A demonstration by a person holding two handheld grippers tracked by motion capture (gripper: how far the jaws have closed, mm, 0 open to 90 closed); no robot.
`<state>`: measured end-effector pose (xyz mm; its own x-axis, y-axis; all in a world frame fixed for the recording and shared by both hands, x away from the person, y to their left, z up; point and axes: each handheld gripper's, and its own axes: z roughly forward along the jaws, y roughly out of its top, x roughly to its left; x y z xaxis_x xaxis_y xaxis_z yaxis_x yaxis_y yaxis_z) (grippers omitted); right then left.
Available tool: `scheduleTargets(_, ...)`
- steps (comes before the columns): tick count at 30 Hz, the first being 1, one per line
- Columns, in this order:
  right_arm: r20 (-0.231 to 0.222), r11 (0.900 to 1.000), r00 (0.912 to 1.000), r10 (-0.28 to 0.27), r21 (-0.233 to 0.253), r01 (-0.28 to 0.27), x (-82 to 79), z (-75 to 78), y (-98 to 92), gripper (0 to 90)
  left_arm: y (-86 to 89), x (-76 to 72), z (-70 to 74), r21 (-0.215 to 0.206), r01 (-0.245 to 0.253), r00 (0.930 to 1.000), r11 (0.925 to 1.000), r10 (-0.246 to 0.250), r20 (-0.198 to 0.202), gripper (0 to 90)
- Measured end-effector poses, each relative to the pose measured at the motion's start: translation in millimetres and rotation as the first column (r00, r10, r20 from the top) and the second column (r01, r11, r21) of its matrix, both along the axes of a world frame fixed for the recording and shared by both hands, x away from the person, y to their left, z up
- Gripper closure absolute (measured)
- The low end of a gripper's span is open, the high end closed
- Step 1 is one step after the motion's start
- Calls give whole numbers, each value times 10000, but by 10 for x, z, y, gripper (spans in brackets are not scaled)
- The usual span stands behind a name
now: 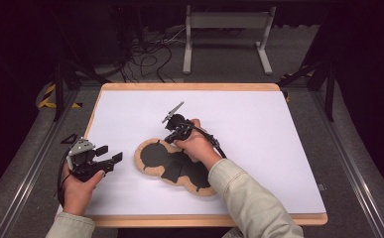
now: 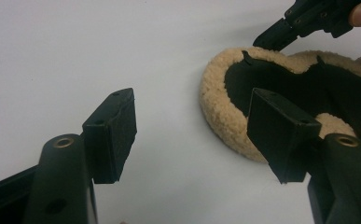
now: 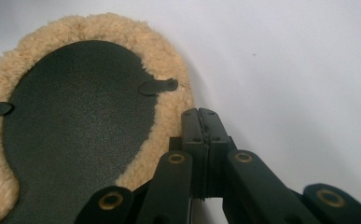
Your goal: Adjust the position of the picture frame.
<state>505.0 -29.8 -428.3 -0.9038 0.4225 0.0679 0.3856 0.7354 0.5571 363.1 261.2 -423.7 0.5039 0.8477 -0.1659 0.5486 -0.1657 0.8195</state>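
Note:
A flat black pad with a tan fleece border point(image 1: 152, 156) lies on the white table top, left of centre; a forearm covers its right part. My right gripper point(image 1: 169, 139) is shut at the pad's far edge, its tips point(image 3: 199, 114) resting against the fleece border point(image 3: 169, 74) with nothing visible between them. In the left gripper view the right gripper point(image 2: 264, 41) touches the pad's far rim. My left gripper point(image 1: 111, 153) stands open on the white surface left of the pad, its jaws point(image 2: 192, 116) wide apart and empty, a short gap from the fleece point(image 2: 220, 102).
The white top point(image 1: 259, 134) has a wooden rim point(image 1: 189, 87) and open room to the right and back. Beyond the table, a grey metal frame point(image 1: 226, 22) and loose cables point(image 1: 145, 54) sit on the floor.

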Motion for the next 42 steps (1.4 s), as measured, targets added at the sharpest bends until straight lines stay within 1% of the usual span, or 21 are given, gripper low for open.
scheduleTargets(1,37,9999,10000,-68,118,68,-6,11,-10,900,-8,7,1,74,17,10000,10000,-16,-36,337)
scheduleTargets(2,51,9994,9999,-162,316,160,-1,27,-35,900,-13,15,-1,48,56,10000,10000,-56,-46,337)
scheduleTargets(3,51,9994,9999,-162,316,160,-1,27,-35,900,-13,15,-1,48,56,10000,10000,-56,-46,337)
scheduleTargets(4,48,9985,9994,-333,433,331,2,46,-65,900,-21,22,-3,39,35,10000,10000,-35,-22,337)
scheduleTargets(5,74,9979,9988,-486,436,482,0,91,-133,900,-33,43,-4,45,97,9999,9999,-96,-29,337)
scheduleTargets(6,74,9979,9988,-486,436,482,0,91,-133,900,-33,43,-4,45,97,9999,9999,-96,-29,337)
scheduleTargets(7,104,9980,9990,-444,459,439,-32,143,-194,900,-52,64,-5,27,117,9999,9999,-117,-74,337)
scheduleTargets(8,104,9980,9990,-444,459,439,-32,143,-194,900,-52,64,-5,27,117,9999,9999,-117,-74,337)
scheduleTargets(11,215,9986,9994,-258,472,248,-132,237,-250,900,-77,91,0,-20,184,9998,9998,-184,-46,337)
scheduleTargets(13,307,9990,9995,-57,440,44,-227,313,-285,900,-85,107,2,44,209,9998,9998,-209,-29,337)
scheduleTargets(16,404,9978,9990,169,635,-195,-373,396,-347,900,-104,133,12,12,250,9997,9997,-250,-60,338)
scheduleTargets(18,467,9979,9986,258,583,-285,-468,429,-394,900,-120,153,16,30,287,9996,9996,-287,-32,338)
scheduleTargets(23,476,9969,9980,418,648,-449,-638,494,-476,900,-150,189,17,26,353,9993,9994,-353,-98,339)
scheduleTargets(28,607,9954,9963,608,700,-650,-805,520,-537,900,-174,233,27,48,402,9992,9992,-402,-73,339)
scheduleTargets(29,607,9954,9963,608,700,-650,-805,520,-537,900,-174,233,27,48,402,9992,9992,-402,-73,339)
scheduleTargets(31,521,9950,9969,583,785,-623,-866,470,-598,900,-187,245,25,57,441,9990,9990,-440,-114,339)
scheduleTargets(32,507,9945,9969,599,832,-639,-886,458,-614,900,-203,250,24,-8,448,9987,9990,-448,-222,339)
scheduleTargets(34,503,9940,9969,601,880,-644,-911,452,-625,900,-203,260,24,47,461,9988,9989,-460,-136,339)
scheduleTargets(35,538,9929,9962,684,936,-732,-969,450,-640,900,-207,266,23,39,469,9988,9989,-469,-126,339)
scheduleTargets(36,538,9929,9962,684,936,-732,-969,450,-640,900,-212,272,22,29,464,9989,9989,-463,-116,339)
scheduleTargets(42,666,9885,9913,1133,929,-1192,-1164,464,-641,900,-228,303,13,30,477,9988,9989,-477,-122,340)
